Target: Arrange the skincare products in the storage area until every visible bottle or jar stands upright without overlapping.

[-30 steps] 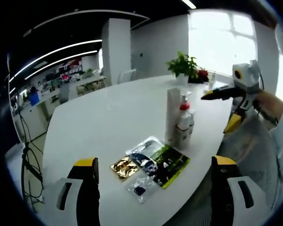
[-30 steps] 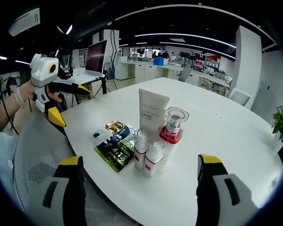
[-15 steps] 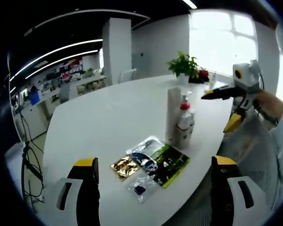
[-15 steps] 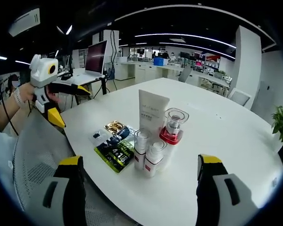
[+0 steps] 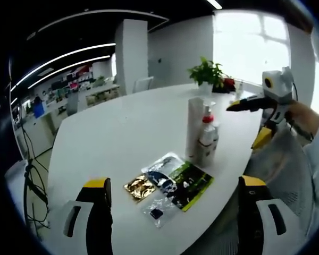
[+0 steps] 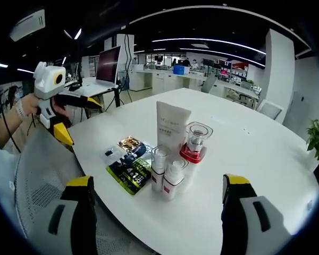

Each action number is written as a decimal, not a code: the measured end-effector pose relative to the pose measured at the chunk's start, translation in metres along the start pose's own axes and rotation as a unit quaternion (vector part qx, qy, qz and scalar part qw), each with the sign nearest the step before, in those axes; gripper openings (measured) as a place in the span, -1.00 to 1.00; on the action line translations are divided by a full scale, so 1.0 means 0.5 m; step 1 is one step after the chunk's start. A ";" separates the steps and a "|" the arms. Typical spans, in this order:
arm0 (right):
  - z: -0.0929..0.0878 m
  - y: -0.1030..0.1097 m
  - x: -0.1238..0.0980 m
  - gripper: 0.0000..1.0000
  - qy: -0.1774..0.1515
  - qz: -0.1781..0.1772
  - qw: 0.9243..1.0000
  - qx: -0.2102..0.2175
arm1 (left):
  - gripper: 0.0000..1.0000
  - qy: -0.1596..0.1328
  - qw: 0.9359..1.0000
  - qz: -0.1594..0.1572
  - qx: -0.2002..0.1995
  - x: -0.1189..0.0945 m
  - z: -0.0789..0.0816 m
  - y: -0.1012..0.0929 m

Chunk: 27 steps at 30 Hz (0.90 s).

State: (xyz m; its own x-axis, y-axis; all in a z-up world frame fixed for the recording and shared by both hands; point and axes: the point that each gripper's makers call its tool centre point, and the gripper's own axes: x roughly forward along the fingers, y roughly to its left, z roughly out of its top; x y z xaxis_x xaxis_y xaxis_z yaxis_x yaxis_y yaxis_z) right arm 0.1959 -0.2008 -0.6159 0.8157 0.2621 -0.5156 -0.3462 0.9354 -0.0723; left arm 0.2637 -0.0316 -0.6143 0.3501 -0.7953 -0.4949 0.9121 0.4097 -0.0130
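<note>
Standing upright near the edge of the white table [image 6: 244, 133], your skincare products are sitting in one tight cluster: the tall white tube [image 6: 171, 127], the pump bottle with the red collar [image 6: 193, 146] just beside it, and two small white bottles [image 6: 167, 175] in front of them in the right gripper view. In the left gripper view the white tube [image 5: 194, 125] and the pump bottle [image 5: 207, 135] are standing side by side, apparently touching. Lying flat just beside the cluster are the sachets: a green and black packet [image 6: 128, 172], a gold one [image 6: 129, 142] and a small clear one [image 6: 111, 153].

You are holding both grippers well apart from the products. Your right gripper [image 6: 157, 212] is hanging with its jaws spread wide and gripping nothing, and your left gripper [image 5: 173, 212] is doing likewise. Each is showing in the other's view, raised off the table edge in your hand: the left gripper [image 6: 69, 114] over a grey mesh chair back [image 6: 37, 180], the right gripper [image 5: 252, 119]. A potted plant [image 5: 206, 74] is sitting at the table's far end.
</note>
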 end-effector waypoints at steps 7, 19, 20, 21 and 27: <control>-0.001 0.000 0.000 1.00 0.001 0.000 1.000 -0.001 | 0.94 -0.002 1.000 0.001 0.000 -0.002 0.003 0.001; 0.003 0.000 -0.001 1.00 0.000 0.000 1.000 -0.003 | 0.94 0.000 1.000 0.001 0.001 -0.001 0.003 0.000; 0.003 0.000 -0.002 1.00 0.000 0.000 1.000 -0.004 | 0.94 0.000 1.000 0.001 0.002 -0.001 0.003 0.000; 0.003 0.000 -0.002 1.00 0.000 0.000 1.000 -0.004 | 0.94 0.000 1.000 0.001 0.002 -0.002 0.003 0.001; 0.002 0.002 -0.001 1.00 0.002 0.001 1.000 -0.004 | 0.94 0.002 1.000 0.001 0.002 -0.001 0.001 0.001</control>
